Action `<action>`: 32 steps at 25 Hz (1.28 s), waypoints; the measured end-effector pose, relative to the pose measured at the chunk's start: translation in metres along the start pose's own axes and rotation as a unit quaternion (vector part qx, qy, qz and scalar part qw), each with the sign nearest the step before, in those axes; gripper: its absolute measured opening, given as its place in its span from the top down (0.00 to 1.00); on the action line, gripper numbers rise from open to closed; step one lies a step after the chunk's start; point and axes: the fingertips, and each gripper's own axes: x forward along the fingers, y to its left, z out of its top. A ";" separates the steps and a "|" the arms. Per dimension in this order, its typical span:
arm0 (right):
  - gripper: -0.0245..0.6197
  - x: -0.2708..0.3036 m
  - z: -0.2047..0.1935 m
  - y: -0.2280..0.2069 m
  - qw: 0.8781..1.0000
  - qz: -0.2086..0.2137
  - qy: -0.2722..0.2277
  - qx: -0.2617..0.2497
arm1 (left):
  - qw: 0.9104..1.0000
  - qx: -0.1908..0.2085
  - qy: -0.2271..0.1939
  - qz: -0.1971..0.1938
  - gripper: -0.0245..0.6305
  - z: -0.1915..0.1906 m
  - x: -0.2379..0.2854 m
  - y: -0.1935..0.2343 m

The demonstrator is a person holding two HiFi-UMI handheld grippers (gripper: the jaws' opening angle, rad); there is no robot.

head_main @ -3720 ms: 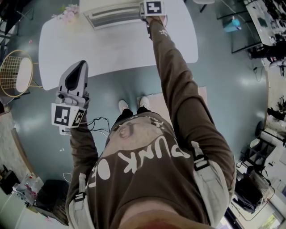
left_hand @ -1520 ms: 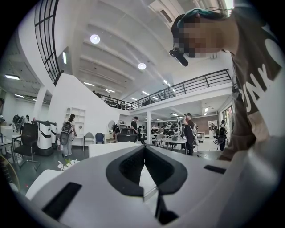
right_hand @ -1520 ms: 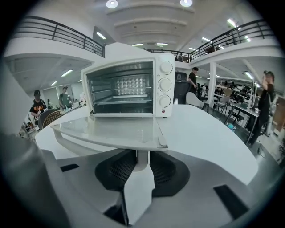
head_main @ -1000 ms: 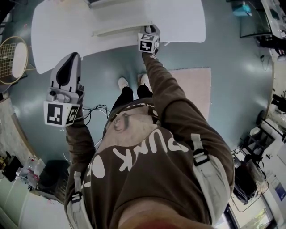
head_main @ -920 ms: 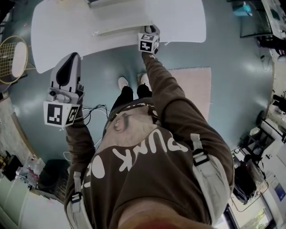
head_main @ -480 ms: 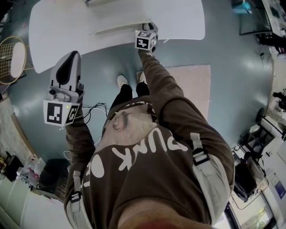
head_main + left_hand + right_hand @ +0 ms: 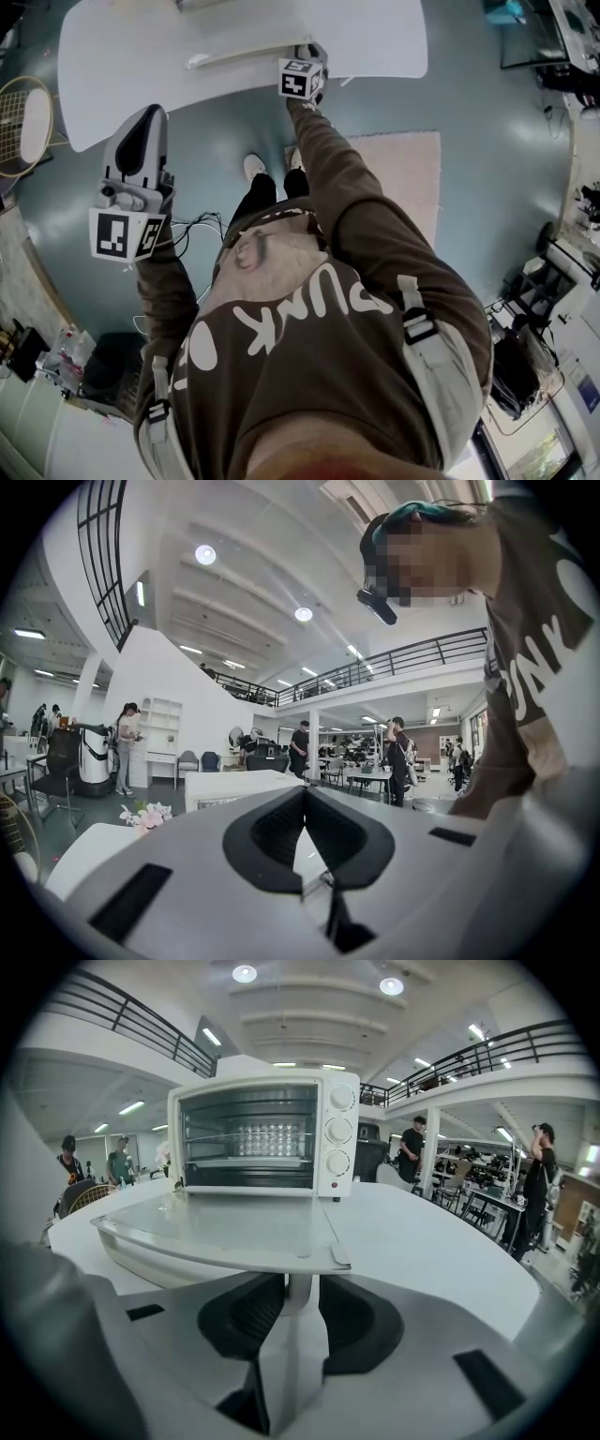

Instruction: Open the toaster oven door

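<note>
Two grippers: left gripper (image 7: 305, 797) low in its own view, jaws together, empty; right gripper (image 7: 293, 1299) at bottom centre, jaws opening, handle (image 7: 298, 1283) between them. Door (image 7: 220, 1227) down flat at centre, below oven (image 7: 262, 1133), over table (image 7: 422, 1241).

In my feed, a white oval table (image 7: 422, 1232) carries a white toaster oven (image 7: 267, 1138), its glass door (image 7: 225, 1227) lying level over the tabletop. Pink flowers (image 7: 145, 815) rest on the same top. Below it are a blue-grey floor (image 7: 487, 216) and a pale pink rug (image 7: 412, 178).
</note>
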 end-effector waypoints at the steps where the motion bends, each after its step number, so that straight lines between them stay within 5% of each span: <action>1: 0.77 0.001 -0.001 -0.001 1.000 -0.001 0.003 0.001 | 1.000 0.000 -0.001 -0.001 0.96 0.000 0.000 -0.001; 11: 0.76 -0.018 -0.024 -0.011 1.000 0.007 0.025 0.009 | 1.000 -0.002 -0.005 0.001 0.96 0.002 -0.005 -0.002; 21: 0.76 -0.076 0.034 -0.030 0.994 0.045 -0.088 -0.051 | 1.000 0.000 -0.008 -0.013 0.96 -0.012 0.013 -0.007; 26: 0.77 -0.134 0.113 -0.005 0.971 0.117 -0.186 -0.094 | 1.000 0.013 -0.013 -0.018 0.96 -0.011 0.026 -0.004; 32: 0.77 -0.216 0.190 0.038 0.928 0.231 -0.264 -0.122 | 0.999 0.033 -0.022 -0.023 0.96 -0.001 0.036 -0.006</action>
